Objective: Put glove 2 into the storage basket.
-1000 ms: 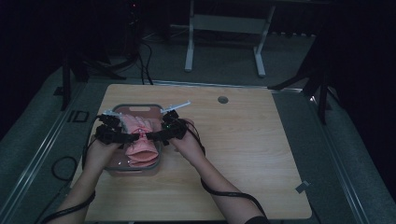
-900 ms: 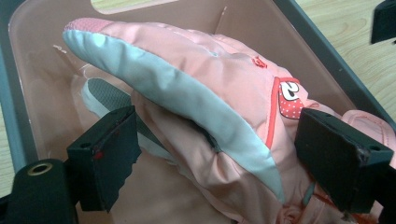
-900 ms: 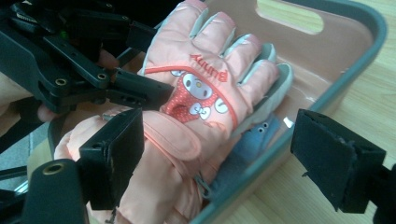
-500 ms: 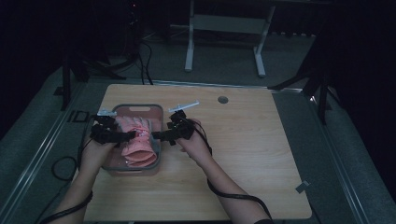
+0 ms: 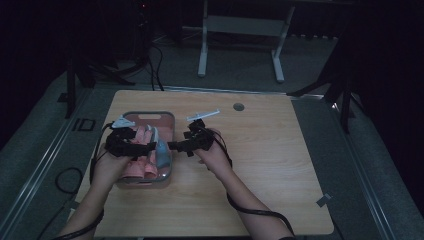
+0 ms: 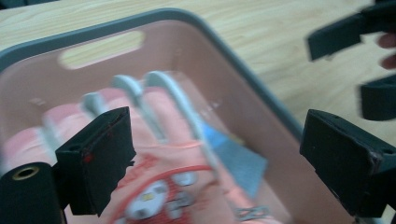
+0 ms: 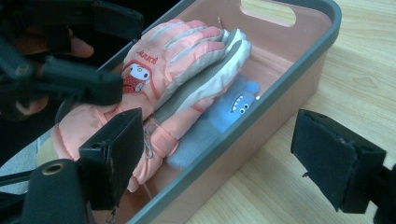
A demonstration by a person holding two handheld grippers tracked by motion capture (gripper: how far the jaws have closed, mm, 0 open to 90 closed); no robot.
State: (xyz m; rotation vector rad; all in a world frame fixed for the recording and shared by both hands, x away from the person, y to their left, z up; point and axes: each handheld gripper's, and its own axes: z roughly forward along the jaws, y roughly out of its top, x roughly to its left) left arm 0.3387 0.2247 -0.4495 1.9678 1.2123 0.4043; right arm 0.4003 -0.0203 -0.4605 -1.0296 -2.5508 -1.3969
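Pink padded ski gloves (image 7: 168,60) lie in pink grey-rimmed plastic bin (image 5: 167,120), worktop (image 5: 280,165) left. Left tongs (image 6: 215,154) wide open, empty, directly above; gloves' long axis toward 12 o'clock. Right tongs (image 7: 219,154) open, empty, at 3 o'clock outside rim.

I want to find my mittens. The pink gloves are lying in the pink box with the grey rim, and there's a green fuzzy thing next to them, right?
Nearly. The fuzzy thing beside the pink gloves is blue, not green; the right gripper view shows it clearly, with small eyes and teeth on it. The rest holds: the gloves lie inside the pink box with the grey rim.
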